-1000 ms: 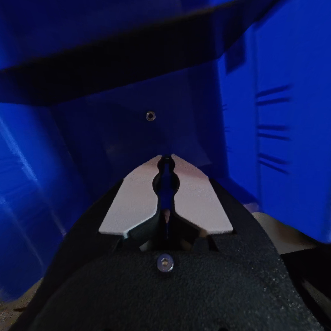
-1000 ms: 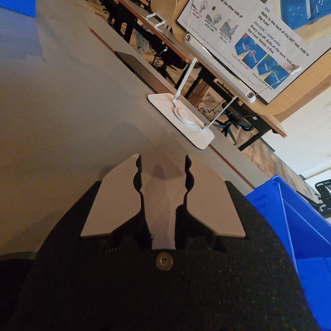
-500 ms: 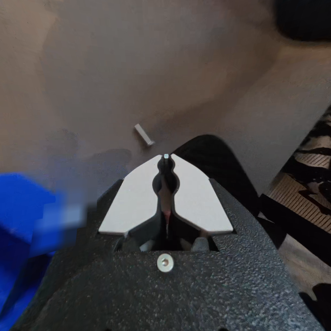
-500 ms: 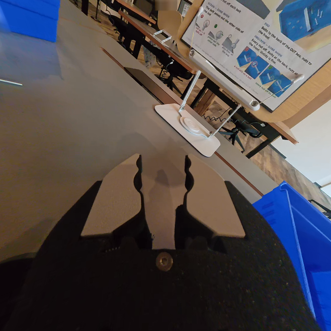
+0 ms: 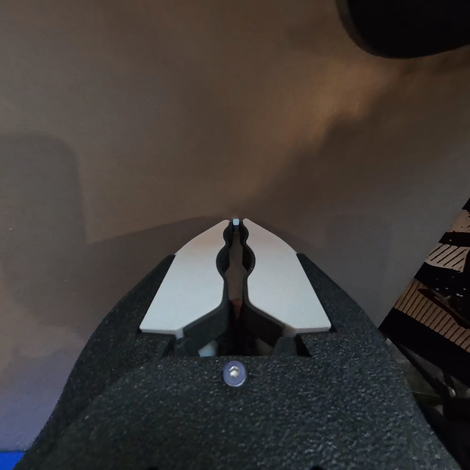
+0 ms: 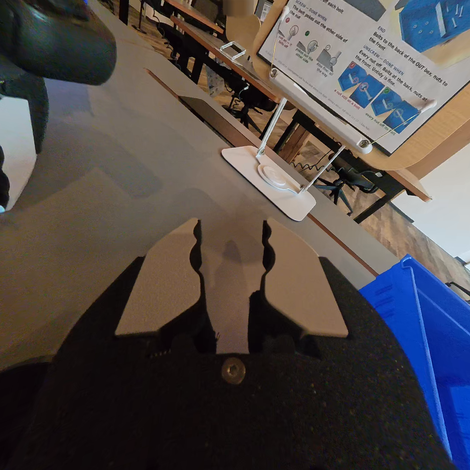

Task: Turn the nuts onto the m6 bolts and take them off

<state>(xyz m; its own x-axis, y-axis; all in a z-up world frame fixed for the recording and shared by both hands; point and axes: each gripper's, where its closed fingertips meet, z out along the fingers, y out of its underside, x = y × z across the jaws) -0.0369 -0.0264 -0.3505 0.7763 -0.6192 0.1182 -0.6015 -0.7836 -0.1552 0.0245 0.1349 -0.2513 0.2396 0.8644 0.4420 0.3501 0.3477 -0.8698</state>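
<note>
In the left wrist view, the left gripper (image 5: 236,222) has its jaws clenched on a small silvery nut (image 5: 236,222) at their very tips, above the grey tabletop (image 5: 178,114). In the right wrist view, the right gripper (image 6: 231,223) hangs with jaws released and bare over the tabletop, a blue bin (image 6: 432,330) at the near right edge.

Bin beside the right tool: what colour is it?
Bright blue, plain plastic with no pattern. The right wrist view shows it best, at the lower right edge.
</note>
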